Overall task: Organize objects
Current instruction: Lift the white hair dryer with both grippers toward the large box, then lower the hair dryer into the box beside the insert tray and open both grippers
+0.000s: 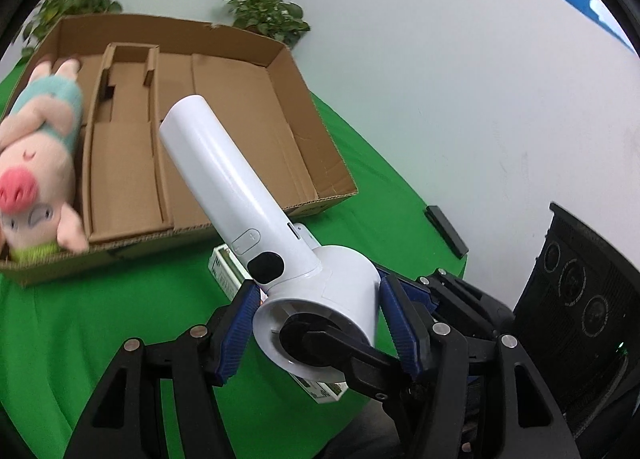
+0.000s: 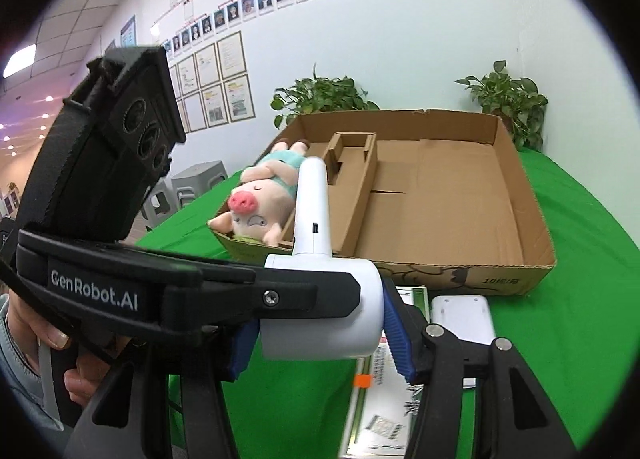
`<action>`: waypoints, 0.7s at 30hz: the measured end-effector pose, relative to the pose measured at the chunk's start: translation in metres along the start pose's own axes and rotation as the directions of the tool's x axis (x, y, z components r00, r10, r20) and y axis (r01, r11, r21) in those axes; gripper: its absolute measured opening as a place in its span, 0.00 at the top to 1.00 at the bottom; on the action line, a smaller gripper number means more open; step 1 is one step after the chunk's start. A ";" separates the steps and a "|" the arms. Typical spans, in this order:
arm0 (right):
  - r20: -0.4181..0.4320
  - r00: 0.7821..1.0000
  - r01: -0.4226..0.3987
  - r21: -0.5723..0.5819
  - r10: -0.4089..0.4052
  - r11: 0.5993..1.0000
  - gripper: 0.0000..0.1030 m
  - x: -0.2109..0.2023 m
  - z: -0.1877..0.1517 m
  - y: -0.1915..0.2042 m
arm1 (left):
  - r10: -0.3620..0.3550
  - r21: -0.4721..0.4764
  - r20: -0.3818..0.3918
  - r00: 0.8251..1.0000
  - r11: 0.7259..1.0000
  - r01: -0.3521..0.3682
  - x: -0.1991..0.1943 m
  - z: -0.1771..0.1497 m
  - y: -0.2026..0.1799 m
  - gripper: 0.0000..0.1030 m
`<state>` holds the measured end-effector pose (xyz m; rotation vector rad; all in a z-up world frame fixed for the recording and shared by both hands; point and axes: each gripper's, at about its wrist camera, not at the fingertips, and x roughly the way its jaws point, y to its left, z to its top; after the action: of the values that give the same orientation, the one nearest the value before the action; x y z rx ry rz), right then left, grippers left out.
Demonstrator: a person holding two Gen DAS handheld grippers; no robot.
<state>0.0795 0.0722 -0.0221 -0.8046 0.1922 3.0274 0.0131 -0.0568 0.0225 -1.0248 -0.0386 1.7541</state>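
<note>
Above the green tabletop [image 1: 100,319], just short of the cardboard box [image 2: 516,275], you've got the white handheld fan [image 1: 256,219] caught between both tools at once. Your left gripper [image 1: 316,319] sits about half open with its blue pads pressed on either side of the fan's round head, handle aimed up and away toward the box. Your right gripper [image 2: 320,335] is about half open too, and it clamps that same round head from the other side, one black finger reaching into the head's open end in the left view. It looks like a two-handed carry: the round head is bulky and smooth, so a second grip steadies it. The plush pig [image 2: 260,203] already lies in the box's left compartment, the wide right section bare. A white device [image 2: 460,319] and a leaflet [image 2: 380,411] lie on the tabletop below the fan.
</note>
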 end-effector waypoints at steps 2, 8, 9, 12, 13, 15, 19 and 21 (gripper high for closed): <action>-0.022 1.000 0.008 -0.001 -0.008 1.000 0.48 0.003 0.003 -0.004 | 0.013 0.040 -0.016 1.000 0.999 -0.012 0.007 0.006 -0.005 0.43; -0.091 0.996 0.012 0.011 -0.011 1.000 0.48 0.018 0.013 -0.016 | 0.069 0.131 -0.025 0.997 0.989 -0.065 0.022 0.023 -0.010 0.43; -0.094 0.996 0.011 0.015 -0.010 1.000 0.48 0.019 0.015 -0.017 | 0.083 0.147 -0.023 0.996 0.986 -0.079 0.023 0.027 -0.011 0.43; -0.093 0.996 0.011 0.027 -0.008 1.000 0.48 0.024 0.020 -0.020 | 0.095 0.158 -0.019 0.995 0.983 -0.091 0.028 0.042 -0.008 0.43; -0.091 0.996 0.012 0.033 -0.009 0.999 0.48 0.026 0.023 -0.022 | 0.097 0.161 -0.018 0.995 0.983 -0.093 0.031 0.048 -0.005 0.43; -0.082 0.997 0.013 0.047 -0.009 0.999 0.48 0.030 0.028 -0.024 | 0.109 0.175 -0.010 0.994 0.979 -0.105 0.033 0.060 -0.003 0.43; -0.055 0.998 0.020 0.077 -0.016 0.997 0.48 0.041 0.045 -0.032 | 0.106 0.191 -0.010 0.994 0.976 -0.103 0.034 0.086 0.009 0.43; -0.049 0.999 0.025 0.096 -0.020 0.995 0.48 0.050 0.054 -0.037 | 0.115 0.188 -0.017 0.993 0.976 -0.110 0.041 0.101 0.017 0.43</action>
<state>0.0108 0.1137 -0.0049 -0.8656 0.3255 2.9534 -0.0681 0.0112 0.0539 -0.9280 0.2019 1.8073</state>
